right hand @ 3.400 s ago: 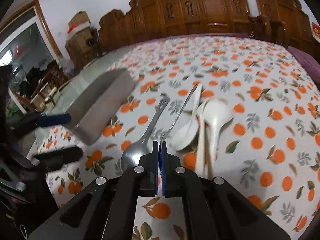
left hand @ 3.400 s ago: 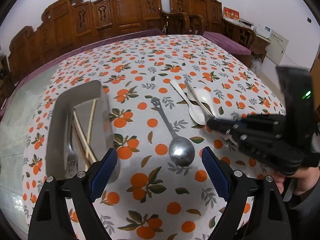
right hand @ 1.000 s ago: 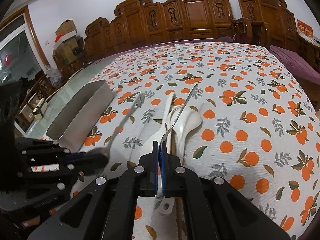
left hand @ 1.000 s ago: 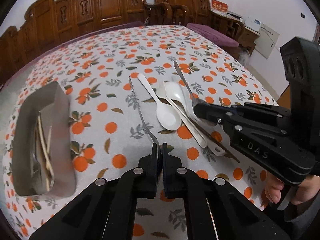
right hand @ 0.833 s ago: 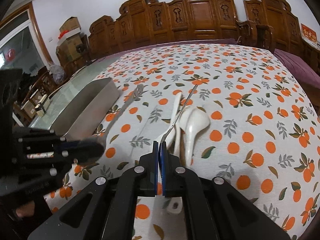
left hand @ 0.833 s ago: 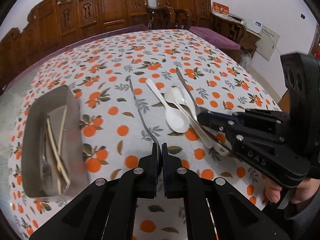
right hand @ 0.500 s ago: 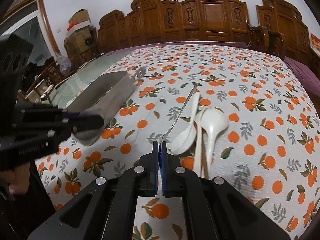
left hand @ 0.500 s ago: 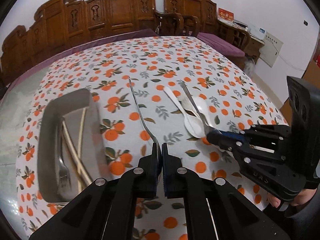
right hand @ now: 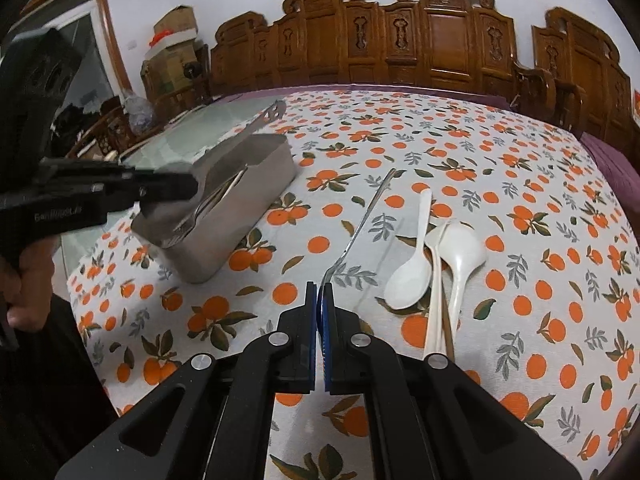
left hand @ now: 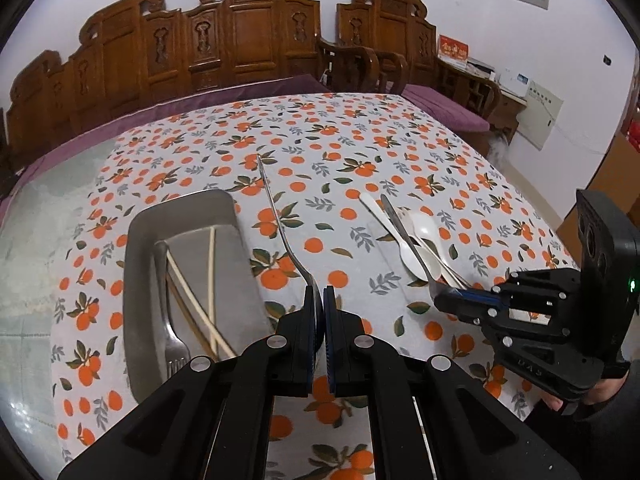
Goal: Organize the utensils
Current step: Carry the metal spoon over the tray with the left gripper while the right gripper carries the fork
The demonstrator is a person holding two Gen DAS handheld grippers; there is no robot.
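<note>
In the metal tray [left hand: 138, 280]: chopsticks [left hand: 211, 280], fork [left hand: 173, 332].

**Parts you cannot see**

The bowl of each metal spoon [left hand: 280, 220] is hidden between closed gripper fingers. In the metal box [left hand: 136, 280], the fork [left hand: 174, 340] and chopsticks [left hand: 200, 312] are cut off by the near wall and the left gripper [left hand: 319, 300]. The hand [right hand: 24, 280] at the left edge is half cut off.
</note>
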